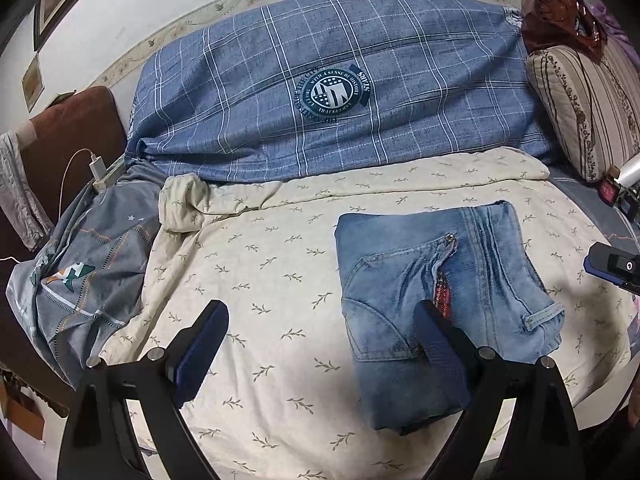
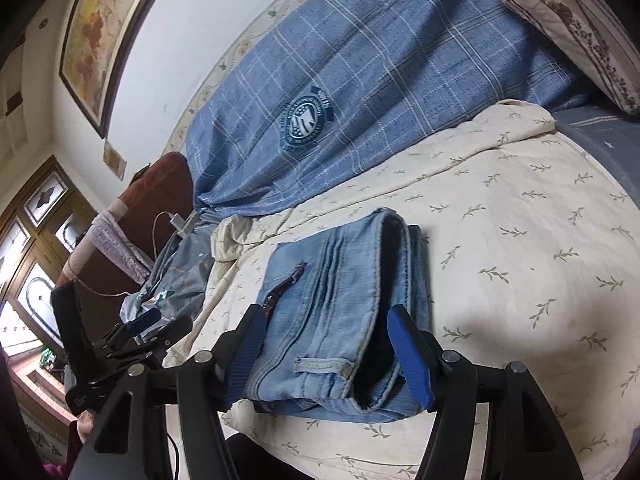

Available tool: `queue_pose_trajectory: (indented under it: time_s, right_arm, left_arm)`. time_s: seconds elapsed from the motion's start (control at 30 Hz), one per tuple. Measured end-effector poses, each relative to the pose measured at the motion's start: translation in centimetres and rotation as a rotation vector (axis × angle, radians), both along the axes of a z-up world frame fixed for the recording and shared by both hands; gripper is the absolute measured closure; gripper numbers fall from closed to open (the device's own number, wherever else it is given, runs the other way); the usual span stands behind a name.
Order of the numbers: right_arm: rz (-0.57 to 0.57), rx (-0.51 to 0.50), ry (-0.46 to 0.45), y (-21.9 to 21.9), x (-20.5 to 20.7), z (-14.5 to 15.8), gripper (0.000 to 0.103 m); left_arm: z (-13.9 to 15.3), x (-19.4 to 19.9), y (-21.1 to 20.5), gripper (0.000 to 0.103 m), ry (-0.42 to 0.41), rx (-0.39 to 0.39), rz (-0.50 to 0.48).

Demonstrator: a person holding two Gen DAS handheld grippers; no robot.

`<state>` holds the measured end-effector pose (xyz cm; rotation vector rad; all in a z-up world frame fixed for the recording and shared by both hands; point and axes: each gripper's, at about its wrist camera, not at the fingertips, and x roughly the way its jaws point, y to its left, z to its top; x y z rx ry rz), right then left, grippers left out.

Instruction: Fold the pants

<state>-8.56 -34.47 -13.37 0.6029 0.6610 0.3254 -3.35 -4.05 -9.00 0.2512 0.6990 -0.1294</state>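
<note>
A pair of light blue denim pants (image 1: pixel 432 300), already folded into a compact thick rectangle, lies on a cream bedspread printed with small olive sprigs (image 1: pixel 260 272), in front of a blue checked quilt bearing a round dark crest (image 1: pixel 332 88) — the fold looks all but finished.

The right gripper (image 2: pixel 332 344), black-framed with blue pads, has its jaws spread to either side of the bundle's near end. The belt-loop end of the denim sits between them, but whether the pads actually press the cloth cannot be told from the right wrist view; the right-hand pad appears to stand just off the stacked edges.

The left gripper (image 1: pixel 324 344) is spread wide and pinches nothing: one finger hangs over bare bedspread, the other overlaps the bundle's near left part in the picture.

The bundle's long axis runs away from both tools toward the quilt, and the pants lie to the right of the left gripper's centre. The right gripper is the nearer, already straddling the denim — so any last squaring or pressing of the stack would likely fall to it, with the left needing to shift rightward to help.
</note>
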Motion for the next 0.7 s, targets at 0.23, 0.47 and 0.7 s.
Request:
queue_pose_trajectory:
  time_s: [0.23, 0.47, 0.7]
  right_arm:
    - [-0.022, 0.003, 0.008, -0.32, 0.03, -0.13, 0.036]
    - [-0.017, -0.006, 0.013, 0.02, 0.23, -0.22, 0.036]
    - [-0.019, -0.021, 0.019, 0.26, 0.42, -0.33, 0.036]
  left_arm:
    - [-0.42, 0.30, 0.25, 0.009, 0.008, 0.006, 0.002]
    - [-0.65, 0.55, 0.60, 0.009, 0.014, 0.007, 0.010]
    - [-0.84, 0.77, 1.03, 0.009, 0.017, 0.011, 0.014]
